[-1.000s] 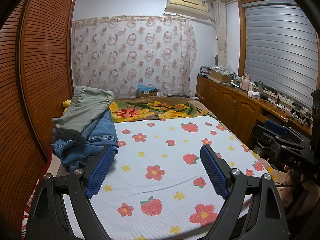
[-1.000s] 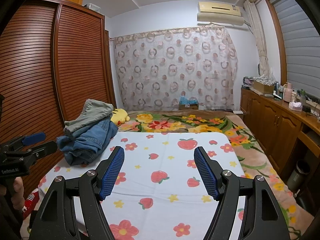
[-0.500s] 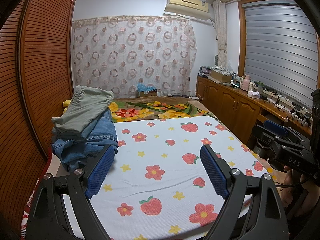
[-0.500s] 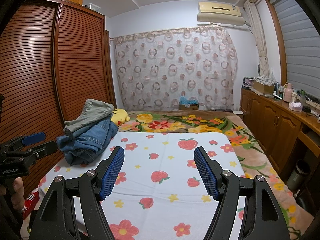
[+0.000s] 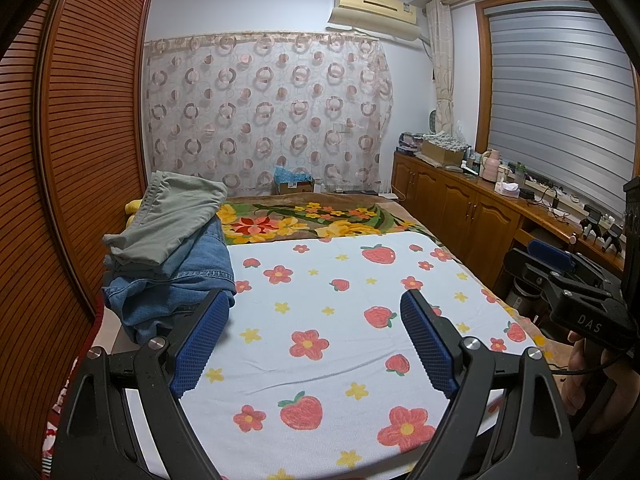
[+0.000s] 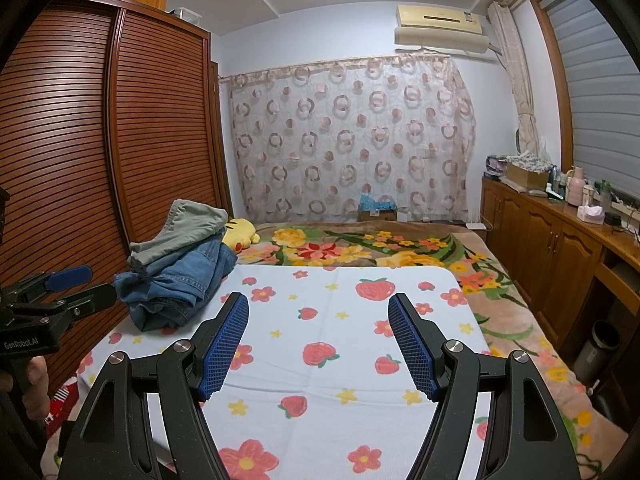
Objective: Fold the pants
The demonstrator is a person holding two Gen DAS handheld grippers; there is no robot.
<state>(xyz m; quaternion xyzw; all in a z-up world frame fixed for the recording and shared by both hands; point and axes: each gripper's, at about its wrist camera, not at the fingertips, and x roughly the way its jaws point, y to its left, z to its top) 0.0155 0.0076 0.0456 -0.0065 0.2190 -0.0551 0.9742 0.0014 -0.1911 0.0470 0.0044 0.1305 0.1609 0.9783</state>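
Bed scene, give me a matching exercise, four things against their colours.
Things:
1. top pants on the pile
2. jeans
3. plush toy
4. gripper fingers

Colours:
A. yellow
B. dark blue pads
C. grey-green
D. faded denim blue

Pairs: 1-C, 2-D, 3-A, 4-B

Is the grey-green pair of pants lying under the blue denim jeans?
No, the grey-green pants lie on top of the blue denim jeans.
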